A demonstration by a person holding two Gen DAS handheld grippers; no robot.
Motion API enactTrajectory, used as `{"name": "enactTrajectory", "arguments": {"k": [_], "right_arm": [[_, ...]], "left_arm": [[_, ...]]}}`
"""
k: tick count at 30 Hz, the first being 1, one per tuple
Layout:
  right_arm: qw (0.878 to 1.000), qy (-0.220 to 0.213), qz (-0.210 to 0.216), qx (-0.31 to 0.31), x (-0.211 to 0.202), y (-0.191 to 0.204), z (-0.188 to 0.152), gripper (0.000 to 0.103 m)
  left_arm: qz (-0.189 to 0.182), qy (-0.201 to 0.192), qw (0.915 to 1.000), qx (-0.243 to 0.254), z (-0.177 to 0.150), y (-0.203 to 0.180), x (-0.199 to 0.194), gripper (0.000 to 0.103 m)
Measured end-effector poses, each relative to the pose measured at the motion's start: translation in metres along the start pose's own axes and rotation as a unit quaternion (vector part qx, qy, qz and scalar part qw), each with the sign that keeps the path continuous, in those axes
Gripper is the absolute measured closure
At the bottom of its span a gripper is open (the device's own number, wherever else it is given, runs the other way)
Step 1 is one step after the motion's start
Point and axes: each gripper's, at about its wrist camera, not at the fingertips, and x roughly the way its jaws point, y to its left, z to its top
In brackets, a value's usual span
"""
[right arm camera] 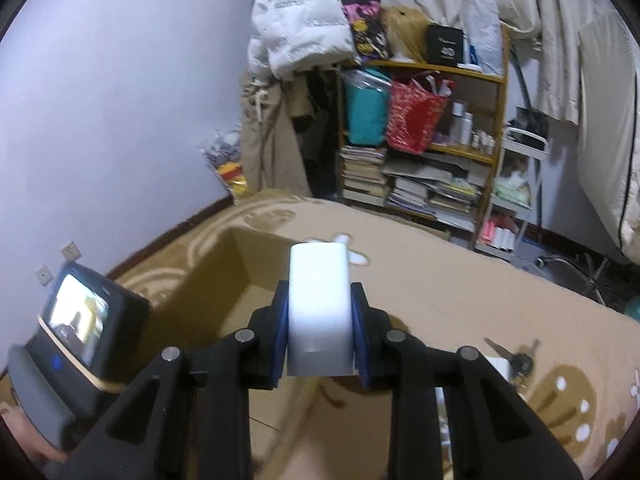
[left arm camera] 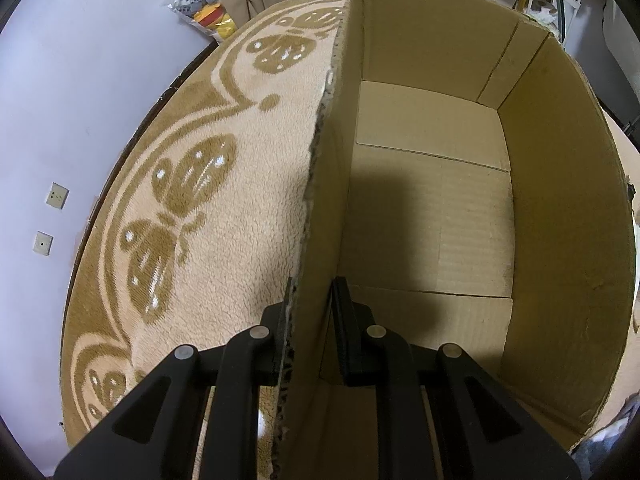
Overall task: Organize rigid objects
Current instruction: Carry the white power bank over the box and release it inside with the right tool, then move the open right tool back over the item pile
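An open cardboard box [left arm camera: 432, 208] stands on a beige butterfly-patterned rug [left arm camera: 200, 184]; its inside is bare. My left gripper [left arm camera: 314, 292] is shut on the box's left wall [left arm camera: 320, 216], one finger outside, one inside. In the right wrist view my right gripper [right arm camera: 319, 300] is shut on a white rounded block [right arm camera: 319, 304] and holds it above the box's right wall, with the box opening [right arm camera: 224, 280] to the lower left. The left gripper's body with its lit screen [right arm camera: 80, 316] shows at the far left there.
A bunch of keys [right arm camera: 516, 360] and a white object [right arm camera: 498, 366] lie on the rug to the right of the box. A cluttered shelf of books and bags [right arm camera: 420, 148], hanging clothes [right arm camera: 296, 32] and a white cart [right arm camera: 516, 196] stand behind. A lilac wall [right arm camera: 120, 100] runs along the left.
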Motion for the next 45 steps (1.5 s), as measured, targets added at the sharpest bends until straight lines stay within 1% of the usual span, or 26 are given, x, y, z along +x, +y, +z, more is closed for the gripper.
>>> {"name": "enactTrajectory", "arguments": {"k": [2, 6, 10, 15, 21, 22, 25, 28, 29, 30, 31, 33, 34, 35, 37, 39, 45], "right_arm": [[1.000, -0.002, 0.014, 0.006, 0.004, 0.005, 0.003, 0.073], [0.999, 0.018, 0.043, 0.021, 0.019, 0.011, 0.000, 0.073], [0.998, 0.042, 0.046, 0.024, 0.035, 0.015, -0.008, 0.073], [0.997, 0.058, 0.039, 0.040, 0.046, 0.010, -0.014, 0.073], [0.996, 0.072, 0.025, 0.041, 0.054, 0.008, -0.017, 0.073], [0.996, 0.071, 0.021, 0.039, 0.054, 0.009, -0.018, 0.073], [0.998, 0.049, 0.010, 0.036, 0.046, 0.009, -0.013, 0.073], [0.998, 0.043, 0.005, 0.042, 0.039, 0.007, -0.007, 0.072], [0.998, 0.041, 0.002, 0.045, 0.036, 0.005, -0.007, 0.069], [0.998, 0.039, -0.003, 0.046, 0.033, 0.003, -0.006, 0.057], [0.998, 0.033, -0.015, 0.047, 0.027, 0.001, -0.007, 0.039], [0.998, 0.018, -0.036, 0.049, 0.015, -0.003, -0.009, 0.023], [0.998, 0.014, -0.044, 0.048, 0.010, -0.005, -0.010, 0.019], [0.997, 0.011, -0.054, 0.048, 0.005, -0.008, -0.012, 0.017], [0.996, 0.011, -0.069, 0.052, -0.005, -0.015, -0.015, 0.006], [0.995, 0.012, -0.078, 0.056, -0.014, -0.022, -0.021, 0.004], [0.991, 0.030, -0.106, 0.073, -0.035, -0.038, -0.042, 0.004]], "left_arm": [[-0.002, 0.001, 1.0000, -0.002, 0.000, 0.001, 0.001, 0.089], [-0.006, 0.002, 1.0000, -0.005, 0.000, 0.002, 0.003, 0.089], [-0.009, 0.004, 0.9999, -0.008, -0.001, 0.003, 0.005, 0.089], [-0.011, 0.005, 0.9999, -0.009, -0.001, 0.004, 0.006, 0.089], [-0.014, 0.003, 0.9998, -0.011, -0.002, 0.007, 0.005, 0.089], [-0.014, 0.003, 0.9998, -0.012, -0.002, 0.008, 0.005, 0.089], [-0.014, 0.003, 0.9998, -0.014, -0.002, 0.009, 0.005, 0.091], [-0.014, 0.002, 0.9998, -0.013, -0.002, 0.008, 0.004, 0.091], [-0.019, 0.002, 0.9997, -0.012, -0.003, 0.007, 0.004, 0.092], [-0.012, -0.001, 0.9999, -0.011, -0.003, 0.007, 0.003, 0.092], [-0.010, -0.003, 0.9999, -0.010, -0.003, 0.007, 0.002, 0.092], [-0.015, -0.001, 0.9998, -0.014, -0.002, 0.008, 0.002, 0.092], [-0.016, 0.000, 0.9998, -0.015, -0.002, 0.008, 0.002, 0.092], [-0.016, -0.001, 0.9998, -0.015, -0.002, 0.008, 0.001, 0.092], [-0.015, -0.001, 0.9998, -0.013, -0.003, 0.008, 0.001, 0.092], [-0.015, -0.001, 0.9998, -0.012, -0.003, 0.008, 0.001, 0.092], [-0.018, -0.001, 0.9997, -0.015, -0.003, 0.010, -0.001, 0.092]]}}
